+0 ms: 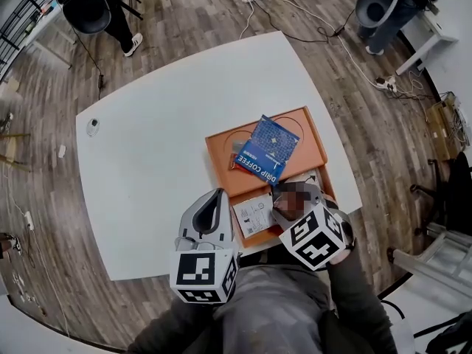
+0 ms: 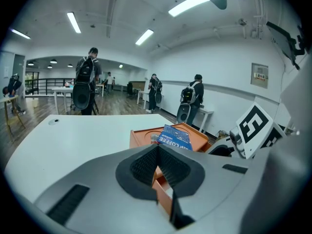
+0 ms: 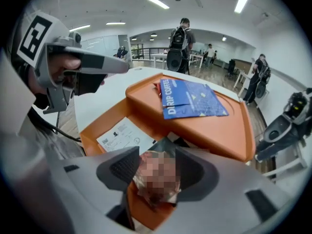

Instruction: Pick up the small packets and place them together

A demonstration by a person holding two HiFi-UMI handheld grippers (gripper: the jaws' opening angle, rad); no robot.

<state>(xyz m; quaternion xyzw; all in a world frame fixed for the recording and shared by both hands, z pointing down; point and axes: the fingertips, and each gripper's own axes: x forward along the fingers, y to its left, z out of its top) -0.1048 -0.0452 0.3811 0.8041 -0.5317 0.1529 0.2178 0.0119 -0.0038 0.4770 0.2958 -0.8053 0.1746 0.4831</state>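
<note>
Two hand-held grey grippers at the near edge of a white rounded table point(image 1: 147, 161). The left gripper point(image 1: 216, 198) has its jaws closed tip to tip with nothing between them, and is held just beside the near left corner of an orange plastic tray point(image 1: 316, 135). The right gripper point(image 1: 295, 200) tilts steeply down over the tray's near, lower compartment with its jaws apart. Between its pads sits a small crinkled packet point(image 3: 157, 198), brownish at its visible edge and mostly under a mosaic patch; it nearly fills the gap, and whether either pad touches it cannot be told. Same compartment, left of that packet: a white printed leaflet point(image 1: 253, 214), lying flat. Tray's raised far section: a blue flat packet point(image 1: 267, 150) lettered DRIP COFFEE, lying askew, seemingly a second beneath it — apart from both grippers' jaws.
</note>
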